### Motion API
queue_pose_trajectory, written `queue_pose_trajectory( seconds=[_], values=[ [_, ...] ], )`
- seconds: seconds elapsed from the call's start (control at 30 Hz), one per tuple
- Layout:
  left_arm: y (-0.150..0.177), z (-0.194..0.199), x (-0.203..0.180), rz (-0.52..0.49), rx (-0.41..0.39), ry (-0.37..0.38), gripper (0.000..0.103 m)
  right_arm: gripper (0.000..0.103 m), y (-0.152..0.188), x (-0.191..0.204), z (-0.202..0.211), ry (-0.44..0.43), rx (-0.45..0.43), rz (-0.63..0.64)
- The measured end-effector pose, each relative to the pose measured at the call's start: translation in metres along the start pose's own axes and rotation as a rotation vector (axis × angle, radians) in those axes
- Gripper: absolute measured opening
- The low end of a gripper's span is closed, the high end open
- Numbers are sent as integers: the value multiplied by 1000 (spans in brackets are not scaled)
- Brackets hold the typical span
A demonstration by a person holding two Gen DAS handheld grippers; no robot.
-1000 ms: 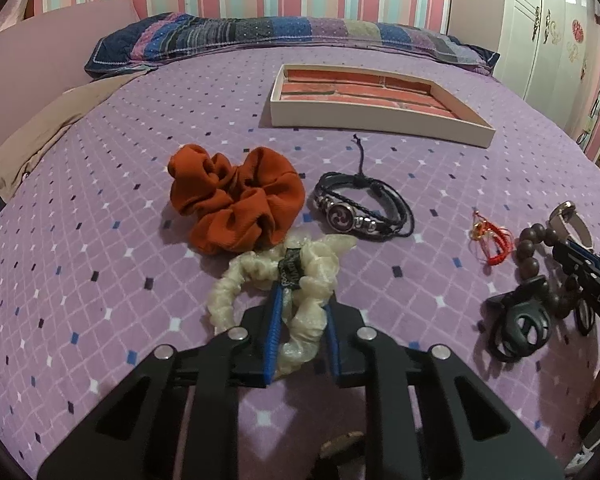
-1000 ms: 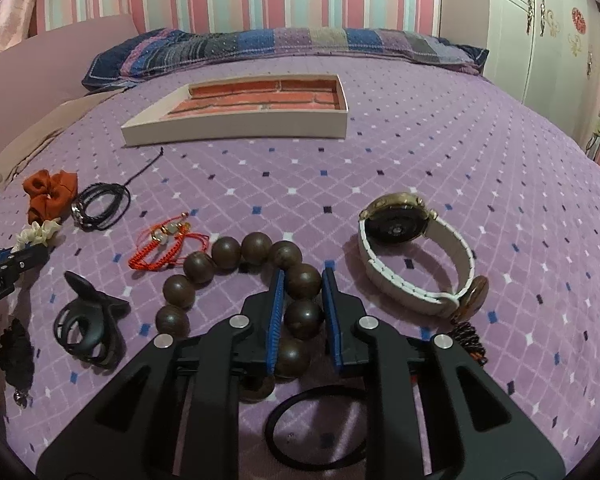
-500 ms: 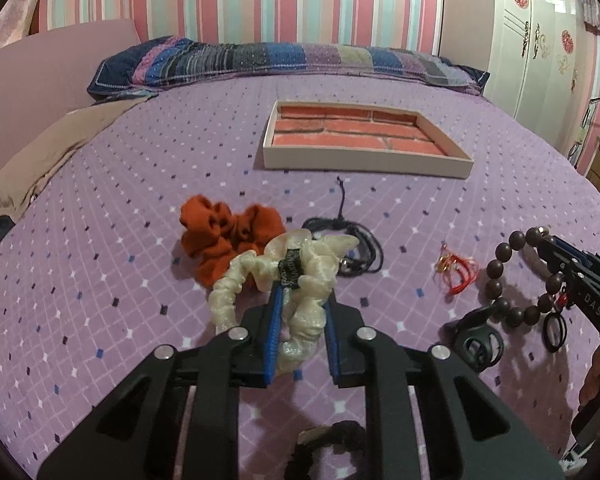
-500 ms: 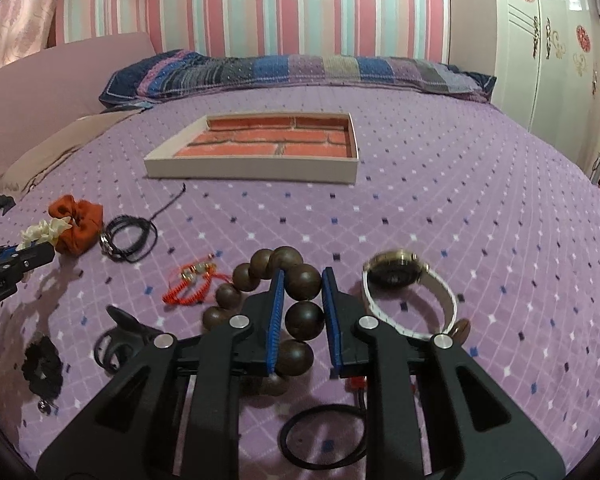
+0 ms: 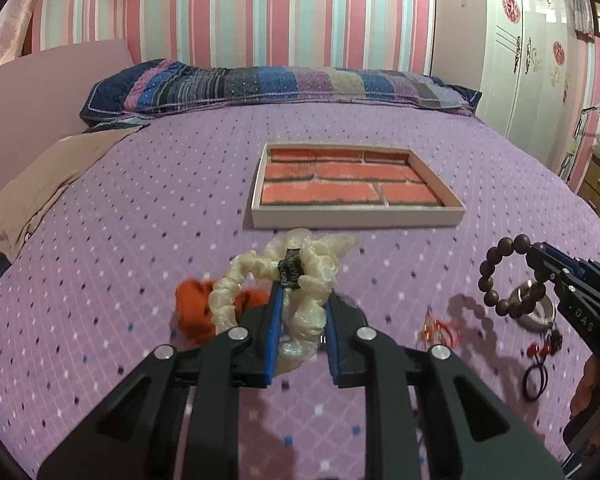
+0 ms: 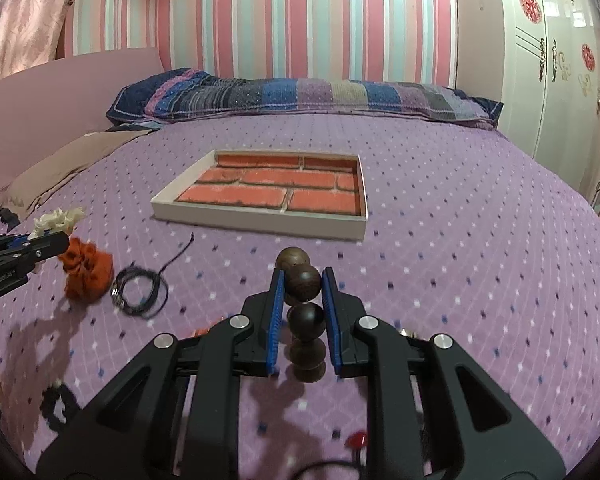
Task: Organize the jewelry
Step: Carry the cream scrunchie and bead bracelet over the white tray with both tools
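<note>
1. Left gripper point(image 5: 302, 312): clenched on the cream scrunchie point(image 5: 296, 280), which hangs clear above the purple bedspread point(image 5: 140, 208). The scrunchie's loop stretches away from the pads toward the tray, and its small dark tag point(image 5: 291, 270) stands roughly upright at the far side.
2. Right gripper point(image 6: 300, 300): clenched on the wooden bead bracelet point(image 6: 302, 280), lifted off the bed. In the right wrist view the beads run in a line along the fingers, from near the palm out past the tips; in the left wrist view the bracelet point(image 5: 504, 276) hangs as an open ring from the gripper tips.
3. Tray point(image 5: 356, 216): shallow, white-rimmed, brick-patterned floor, long axis across the bed, lying beyond both grippers, near the striped pillow point(image 5: 284, 84).
4. Orange scrunchie point(image 6: 86, 268): on the bedspread, below the left gripper.
5. Black cord bracelet point(image 6: 140, 290): just beside the orange scrunchie, its loose cord end pointing toward the tray.
6. Red string charm point(image 5: 440, 328): on the bedspread between the two grippers.
</note>
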State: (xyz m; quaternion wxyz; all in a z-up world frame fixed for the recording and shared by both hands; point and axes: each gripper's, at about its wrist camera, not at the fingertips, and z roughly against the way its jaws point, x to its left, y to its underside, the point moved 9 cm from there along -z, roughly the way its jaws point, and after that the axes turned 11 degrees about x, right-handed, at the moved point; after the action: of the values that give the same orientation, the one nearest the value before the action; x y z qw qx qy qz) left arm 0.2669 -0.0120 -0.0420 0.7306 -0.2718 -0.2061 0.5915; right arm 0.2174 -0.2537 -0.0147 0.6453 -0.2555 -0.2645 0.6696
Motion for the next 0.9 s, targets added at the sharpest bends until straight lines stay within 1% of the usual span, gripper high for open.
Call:
queue_pose_trajectory(
  seconds=[0.2, 0.37, 0.5, 0.67, 0.9],
  values=[
    [-44, -19, 1, -9, 4, 5, 20, 20, -44, -2, -22, 13, -7, 6],
    [-83, -40, -2, -11, 16, 34, 20, 20, -89, -1, -42, 18, -17, 7],
    [-119, -61, -4, -10, 25, 39, 20, 20, -129, -3, -65, 39, -23, 15],
    [-146, -94, -4, 6, 60, 42, 20, 20, -161, -8, -101, 52, -4, 8],
    [-178, -151, -11, 1, 118, 40, 20, 20, -192, -14, -156, 68, 34, 11]
  ],
)
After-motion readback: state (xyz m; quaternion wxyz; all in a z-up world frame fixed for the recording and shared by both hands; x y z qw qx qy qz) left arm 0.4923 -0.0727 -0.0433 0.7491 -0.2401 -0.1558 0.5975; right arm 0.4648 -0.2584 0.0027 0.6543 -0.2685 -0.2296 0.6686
